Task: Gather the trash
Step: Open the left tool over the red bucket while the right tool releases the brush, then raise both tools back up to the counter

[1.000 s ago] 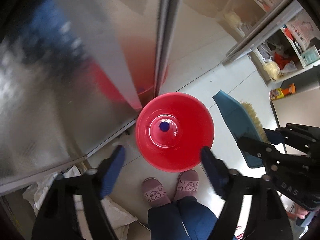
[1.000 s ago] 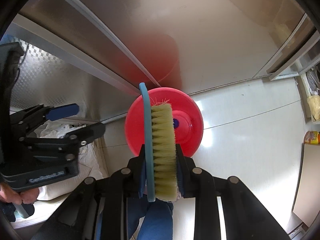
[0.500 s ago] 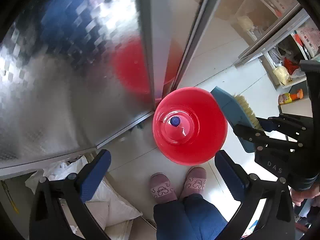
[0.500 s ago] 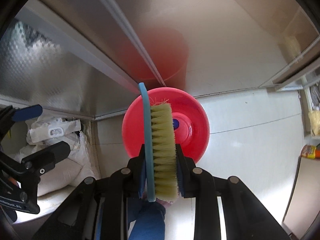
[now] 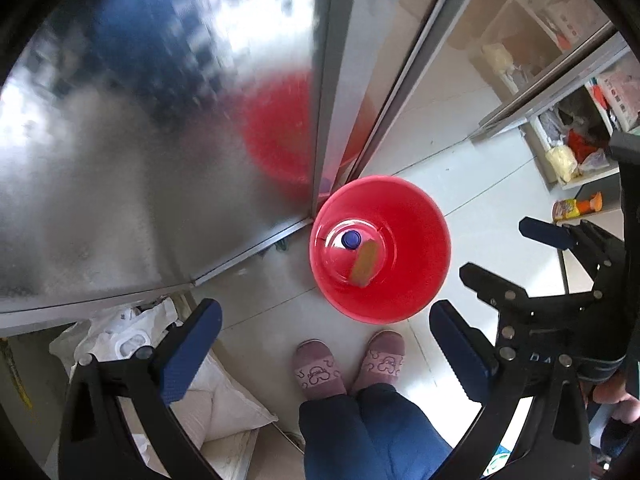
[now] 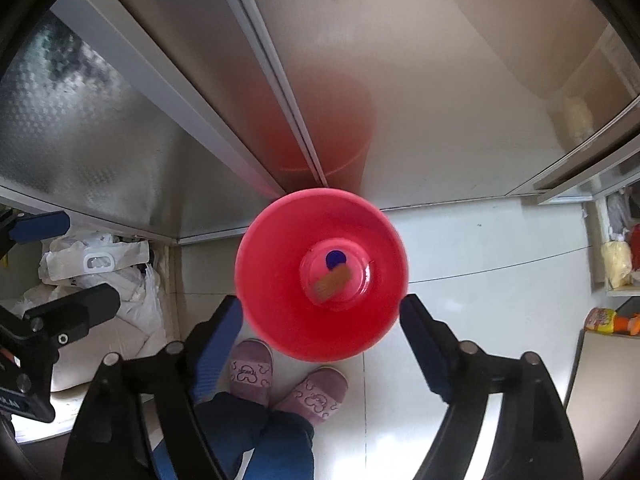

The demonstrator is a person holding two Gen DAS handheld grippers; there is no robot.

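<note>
A red bucket [image 5: 416, 240] [image 6: 272, 264] stands on the pale floor against steel doors. Inside it lies a blue-capped bottle [image 5: 351, 239] [image 6: 335, 258] and a blurred bristle brush [image 5: 365, 262] [image 6: 332, 282]. My right gripper [image 6: 322, 306] points down over the bucket, its jaws opening with nothing between them. It also shows at the right of the left wrist view, right gripper [image 5: 498, 248]. My left gripper [image 5: 324, 312] hangs open and empty above the bucket's near side. It appears at the left edge of the right wrist view, left gripper [image 6: 80, 260].
Steel cabinet doors [image 5: 160, 160] rise behind the bucket. White bags [image 5: 120, 336] lie on the floor at the left. A person's pink slippers [image 5: 318, 368] stand just before the bucket. Shelves [image 5: 568, 152] with clutter and an orange bottle [image 5: 578, 206] are at the right.
The right gripper's jaws opened and let go of the brush, which now lies blurred inside the bucket. The left gripper opened wider and shifted, so the bucket sits further right in its view.
</note>
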